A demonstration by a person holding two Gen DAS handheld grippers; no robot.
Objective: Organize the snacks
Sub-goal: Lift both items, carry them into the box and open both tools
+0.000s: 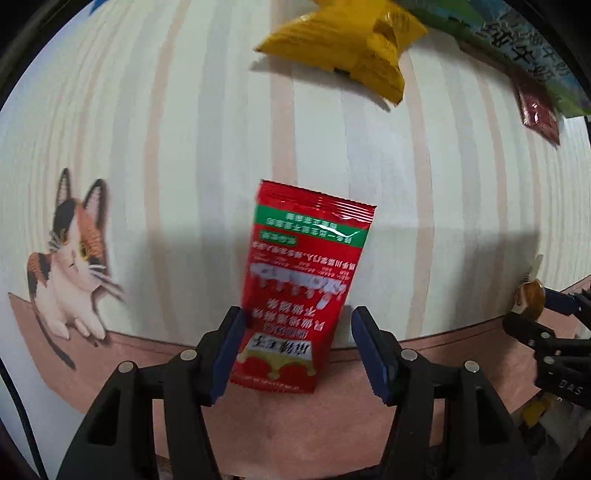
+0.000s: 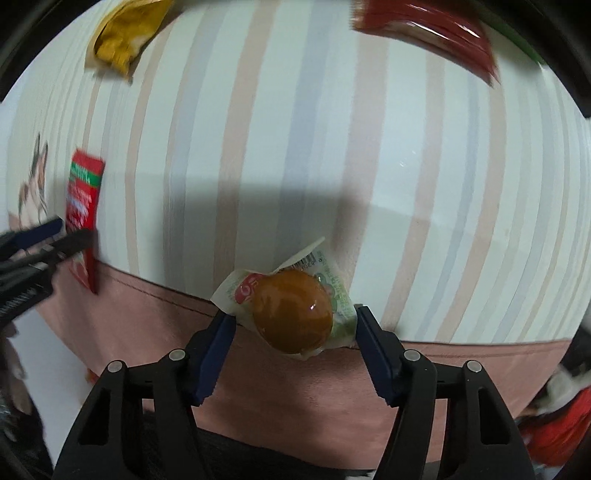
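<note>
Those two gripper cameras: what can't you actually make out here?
- Small print on the red packet: blurred, upside down in the left wrist view.
- Yellow bag: top cut off by the frame edge in both views.
- Label on the egg's wrapper: too small and crumpled in the right wrist view.
- Dark red packet: motion-blurred, cut off by the top edge.

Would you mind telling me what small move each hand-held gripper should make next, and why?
Probably close both. The left hand-held gripper stands open around the red packet, and the right hand-held gripper is open around the wrapped egg; neither looks clamped yet.
</note>
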